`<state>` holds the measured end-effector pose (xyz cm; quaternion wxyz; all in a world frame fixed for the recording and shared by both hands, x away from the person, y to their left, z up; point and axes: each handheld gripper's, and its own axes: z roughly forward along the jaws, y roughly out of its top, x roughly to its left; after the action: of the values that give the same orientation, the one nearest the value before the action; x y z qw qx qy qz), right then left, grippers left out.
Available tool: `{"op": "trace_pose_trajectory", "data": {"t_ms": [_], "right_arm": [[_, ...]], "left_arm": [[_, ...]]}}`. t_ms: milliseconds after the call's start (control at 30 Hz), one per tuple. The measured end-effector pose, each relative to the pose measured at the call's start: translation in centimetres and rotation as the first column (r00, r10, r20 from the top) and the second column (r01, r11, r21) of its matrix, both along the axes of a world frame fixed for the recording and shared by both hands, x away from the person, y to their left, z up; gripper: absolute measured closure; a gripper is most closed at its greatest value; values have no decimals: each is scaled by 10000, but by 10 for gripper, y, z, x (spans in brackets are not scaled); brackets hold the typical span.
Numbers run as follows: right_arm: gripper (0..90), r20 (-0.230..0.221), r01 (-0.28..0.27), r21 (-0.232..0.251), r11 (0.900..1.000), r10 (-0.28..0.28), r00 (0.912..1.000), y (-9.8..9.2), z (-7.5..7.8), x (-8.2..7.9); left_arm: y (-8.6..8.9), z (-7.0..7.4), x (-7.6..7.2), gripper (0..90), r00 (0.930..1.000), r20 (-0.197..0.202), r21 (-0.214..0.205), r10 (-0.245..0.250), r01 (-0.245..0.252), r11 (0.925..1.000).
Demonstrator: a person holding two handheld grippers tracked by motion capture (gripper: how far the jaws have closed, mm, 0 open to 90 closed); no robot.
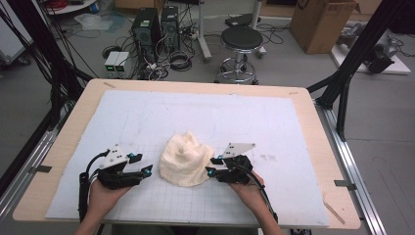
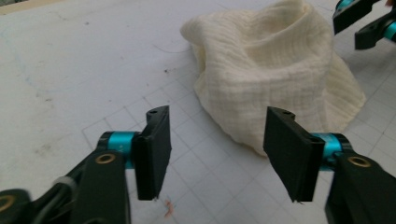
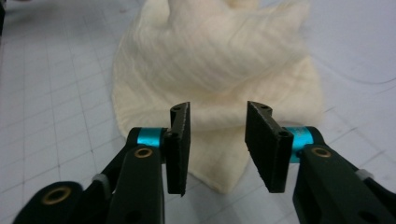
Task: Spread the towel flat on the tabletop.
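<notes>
- The cream cloth (image 1: 186,159) lies crumpled mid-mat, between both grippers.
- Left gripper (image 2: 216,149) is apart and empty, beside the cloth; it may pinch nothing.
- Right gripper (image 3: 217,147) is apart over the hem; it may catch several layers.

- A lab or workshop is showing here: computer towers (image 1: 155,27) and tangled cables (image 1: 178,61) are sitting on the grey floor.
- A stool (image 1: 241,46) and cardboard box (image 1: 320,22) are standing behind the table (image 1: 313,127).

even bright light, soft close-up blur
</notes>
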<state>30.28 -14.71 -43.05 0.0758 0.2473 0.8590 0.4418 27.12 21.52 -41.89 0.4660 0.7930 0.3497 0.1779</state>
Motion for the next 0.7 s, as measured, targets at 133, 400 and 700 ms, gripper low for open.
{"op": "trace_pose_trajectory", "data": {"t_ms": [133, 400, 700], "right_arm": [[639, -205, -181, -487, 9987, 171, 9996, 8, -8, 3], [718, -256, -64, -953, 9954, 39, 9997, 11, -13, 4], [891, -427, -192, -1074, 9940, 147, 9990, 7, -11, 3]], "left_arm": [[-10, -7, 13, 505, 9980, -502, 138, -389, 396, 9991], [-33, -17, 26, 684, 9869, -1100, 955, -1180, 1287, 9871], [-30, -7, 15, 851, 9897, -737, 950, -1228, 1296, 9870]]}}
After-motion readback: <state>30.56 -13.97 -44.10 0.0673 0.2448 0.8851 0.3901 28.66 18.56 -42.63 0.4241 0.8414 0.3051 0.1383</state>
